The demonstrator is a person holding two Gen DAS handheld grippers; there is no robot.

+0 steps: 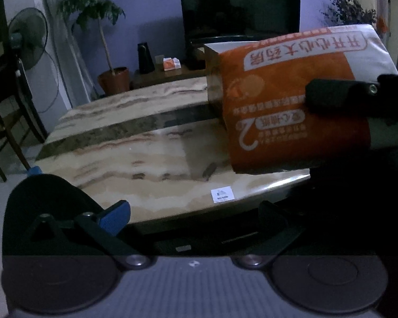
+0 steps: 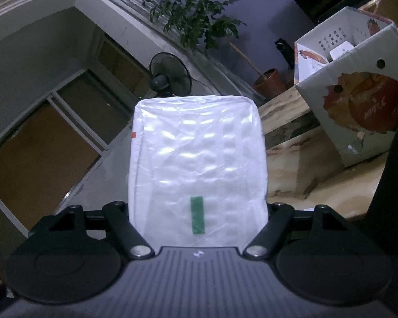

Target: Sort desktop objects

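My right gripper (image 2: 197, 212) is shut on a pack of tissues (image 2: 197, 159), held in the air; its white underside with a green strip fills the middle of the right wrist view and hides the fingertips. In the left wrist view the same pack shows its orange and white printed face (image 1: 291, 100), clamped by the right gripper's black finger (image 1: 331, 95) above the marble table (image 1: 146, 159). My left gripper (image 1: 193, 212) is open and empty at the table's near edge; its blue left fingertip (image 1: 114, 216) shows.
An open cardboard box (image 2: 358, 100) with items inside stands on the table at the right. A white sticker (image 1: 222, 195) lies near the table edge. Behind are a TV (image 1: 238, 2), a potted plant (image 1: 114, 79) and a standing fan (image 1: 26, 39).
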